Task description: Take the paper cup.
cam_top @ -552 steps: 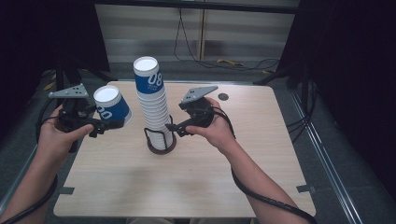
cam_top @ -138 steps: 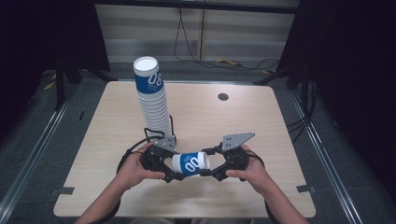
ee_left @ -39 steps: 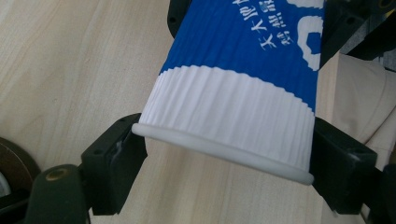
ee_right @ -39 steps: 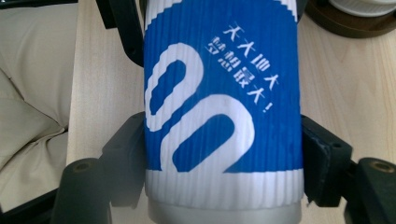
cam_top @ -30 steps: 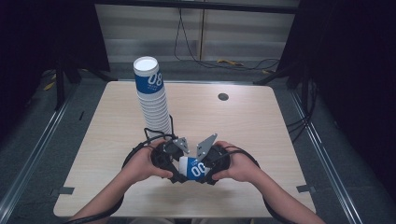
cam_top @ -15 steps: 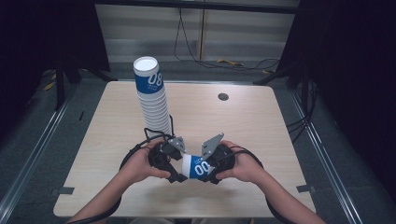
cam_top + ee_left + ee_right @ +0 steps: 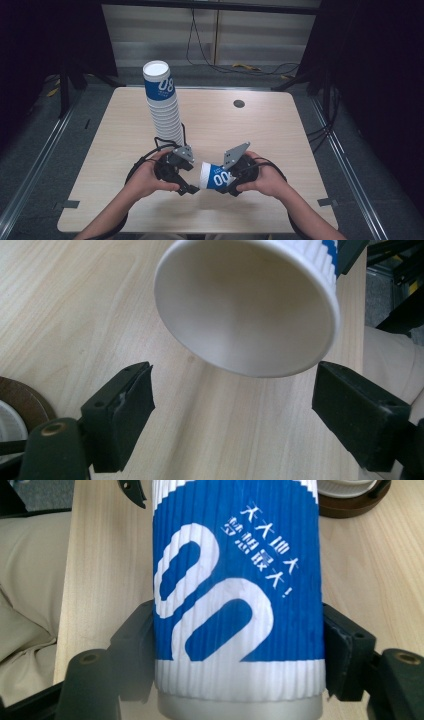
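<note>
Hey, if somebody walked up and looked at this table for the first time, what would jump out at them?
The tall leaning stack of cups, blue and white, standing toward the back left of the table. Near the front edge, the right gripper clamps a single blue paper cup lying sideways, its open mouth facing the left gripper, whose fingers stand apart on either side of the rim.

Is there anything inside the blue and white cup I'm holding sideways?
In the left gripper view, the cup shows a bare white interior, nothing inside. Its very bottom is dim, so a small item there can't be ruled out.
</note>
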### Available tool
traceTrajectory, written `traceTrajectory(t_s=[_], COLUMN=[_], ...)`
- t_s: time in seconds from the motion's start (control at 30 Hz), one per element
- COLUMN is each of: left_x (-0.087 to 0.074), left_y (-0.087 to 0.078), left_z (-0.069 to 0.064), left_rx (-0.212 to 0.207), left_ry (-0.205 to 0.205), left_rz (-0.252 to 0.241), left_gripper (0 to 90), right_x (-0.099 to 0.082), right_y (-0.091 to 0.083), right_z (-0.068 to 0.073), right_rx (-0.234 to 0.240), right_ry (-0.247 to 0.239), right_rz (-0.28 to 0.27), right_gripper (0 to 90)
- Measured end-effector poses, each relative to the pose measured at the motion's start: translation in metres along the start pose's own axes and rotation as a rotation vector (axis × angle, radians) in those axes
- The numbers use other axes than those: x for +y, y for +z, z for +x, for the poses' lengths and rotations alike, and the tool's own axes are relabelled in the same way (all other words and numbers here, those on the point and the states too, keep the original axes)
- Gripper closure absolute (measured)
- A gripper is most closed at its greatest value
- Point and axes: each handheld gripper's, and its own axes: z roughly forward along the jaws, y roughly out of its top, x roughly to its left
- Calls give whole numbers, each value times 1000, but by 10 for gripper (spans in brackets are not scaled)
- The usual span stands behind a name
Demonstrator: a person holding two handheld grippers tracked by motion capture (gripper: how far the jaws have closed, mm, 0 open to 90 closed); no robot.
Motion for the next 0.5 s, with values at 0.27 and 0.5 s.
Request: traceTrajectory(t_s=[0.27, 0.5], left_x=[-2, 0], left_y=[-1, -2], left_z=[3, 3], left_rx=[-3, 4], left_ry=[-18, -18], left_rz=[-59, -93], left_gripper=[167, 166], right_x=[-7, -12], right_y=[-3, -3], right_z=[-2, -2], right_rx=[-10, -10], right_ry=[40, 69], right_rz=[-75, -123], right_gripper=[286, 285])
